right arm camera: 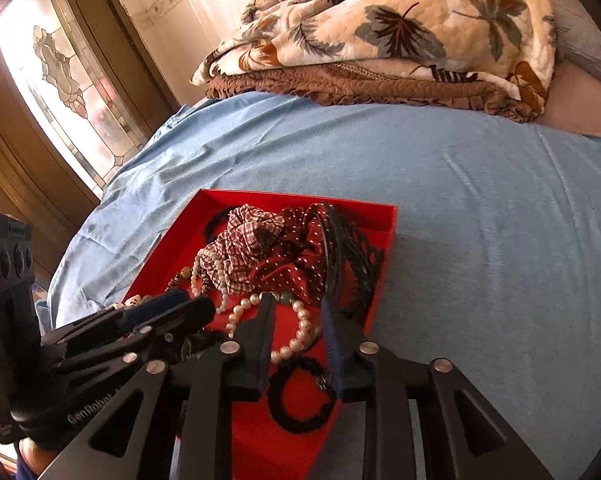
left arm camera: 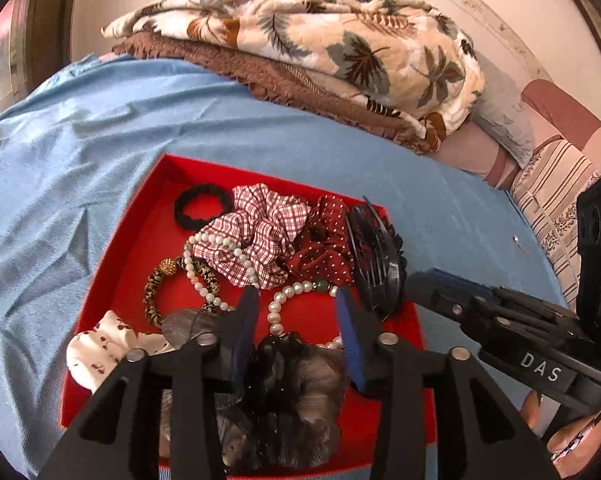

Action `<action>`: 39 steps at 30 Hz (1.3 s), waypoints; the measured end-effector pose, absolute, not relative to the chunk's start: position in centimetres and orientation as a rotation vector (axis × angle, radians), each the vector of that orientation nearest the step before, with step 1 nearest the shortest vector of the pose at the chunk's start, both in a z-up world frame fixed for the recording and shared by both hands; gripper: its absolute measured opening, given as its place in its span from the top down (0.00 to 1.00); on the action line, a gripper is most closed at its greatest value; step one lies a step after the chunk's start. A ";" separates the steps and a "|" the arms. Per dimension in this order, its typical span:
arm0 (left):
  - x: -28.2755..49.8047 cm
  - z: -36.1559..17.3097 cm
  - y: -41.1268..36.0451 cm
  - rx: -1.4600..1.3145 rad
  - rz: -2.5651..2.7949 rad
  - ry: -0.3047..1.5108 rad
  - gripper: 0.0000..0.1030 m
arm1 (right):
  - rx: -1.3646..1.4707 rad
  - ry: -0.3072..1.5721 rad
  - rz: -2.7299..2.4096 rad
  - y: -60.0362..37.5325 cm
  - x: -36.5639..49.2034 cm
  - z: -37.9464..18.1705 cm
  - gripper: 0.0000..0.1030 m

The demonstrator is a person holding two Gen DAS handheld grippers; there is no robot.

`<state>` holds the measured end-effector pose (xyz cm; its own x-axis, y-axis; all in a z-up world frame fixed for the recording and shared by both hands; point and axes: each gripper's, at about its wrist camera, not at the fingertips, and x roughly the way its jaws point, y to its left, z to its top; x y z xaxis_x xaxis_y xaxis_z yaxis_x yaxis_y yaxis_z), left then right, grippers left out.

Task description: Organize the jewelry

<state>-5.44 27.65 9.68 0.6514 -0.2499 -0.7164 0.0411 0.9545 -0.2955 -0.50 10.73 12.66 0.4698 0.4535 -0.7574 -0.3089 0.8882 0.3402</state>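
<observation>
The left hand-held gripper (left arm camera: 296,312) is spread above the red tray (left arm camera: 112,264) on the bed (left arm camera: 80,152), a dark fluffy scrunchie (left arm camera: 300,392) between its fingers. The right hand-held gripper (right arm camera: 296,316) is also spread; a pearl bracelet (right arm camera: 300,320) lies between its fingertips and a black hair tie (right arm camera: 296,396) lies nearer its base.

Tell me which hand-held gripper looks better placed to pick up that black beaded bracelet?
Probably the right hand-held gripper: its open fingers sit directly over the black beaded bracelet. The left hand-held gripper hovers over a dark fluffy scrunchie instead.
</observation>
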 end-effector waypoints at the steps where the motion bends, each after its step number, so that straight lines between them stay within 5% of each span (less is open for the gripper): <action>1: -5.7 9.9 27.6 -0.262 -0.163 0.835 0.59 | 0.168 0.976 0.467 10.4 -0.8 12.8 0.71; 10: -7.9 11.9 27.0 -0.202 -0.083 0.718 0.51 | 0.176 0.952 0.400 7.3 -4.1 13.3 0.59; 13: -9.4 13.0 26.3 -0.142 -0.011 0.649 0.40 | 0.161 0.946 0.381 6.7 -5.2 13.4 0.54; 18: -13.3 15.3 25.1 -0.035 0.172 0.485 0.07 | 0.138 0.940 0.361 5.8 -7.2 13.4 0.52; 21: -15.3 16.6 25.1 -0.045 0.222 0.442 0.01 | 0.152 0.937 0.357 5.0 -8.3 13.3 0.46; 39: -22.6 21.7 19.0 0.010 0.246 0.336 0.00 | 0.114 0.858 0.326 2.1 -13.3 14.6 0.34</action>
